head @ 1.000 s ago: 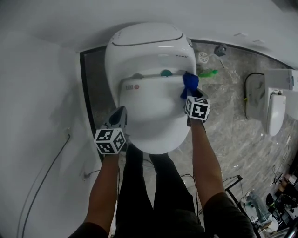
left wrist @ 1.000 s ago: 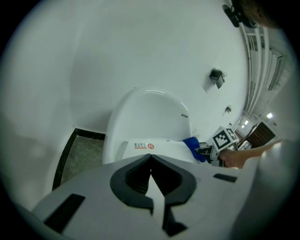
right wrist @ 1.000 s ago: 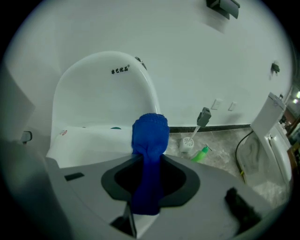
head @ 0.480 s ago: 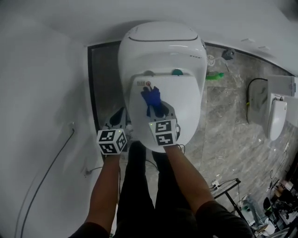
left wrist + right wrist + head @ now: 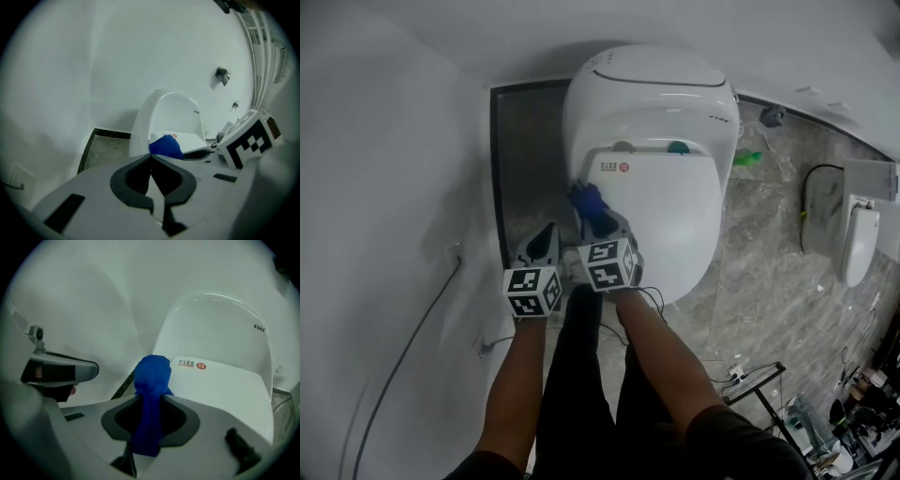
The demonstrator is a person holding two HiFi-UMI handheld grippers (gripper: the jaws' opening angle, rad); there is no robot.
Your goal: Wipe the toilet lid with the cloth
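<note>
Jaws of the right gripper (image 5: 151,401) are clamped on a blue cloth (image 5: 152,375). One strip of it runs down between them and a bunched knob sticks out past their tips. From the head view, that bunch sits at the left edge of the white toilet lid (image 5: 666,216), towards its back, just below a small red label (image 5: 623,169). It looks to be on the rim, though actual contact cannot be made out. The lid is down, and behind it rises the rounded tank (image 5: 652,89).

On the left gripper (image 5: 151,158) the jaws are closed tip to tip with nothing between them. It hangs just left of the toilet, over the dark strip of floor (image 5: 525,159) between the bowl and the white wall (image 5: 384,187), and points downward. Through its own camera the cloth shows just beyond the tips, with the right gripper's marker cube close on the right. The two cubes sit side by side, almost touching, near the lid's front left.

A thin cable (image 5: 403,347) runs down the wall. A small green thing (image 5: 748,157) lies on the marbled floor right of the tank. A second toilet (image 5: 858,239) stands at the far right.
</note>
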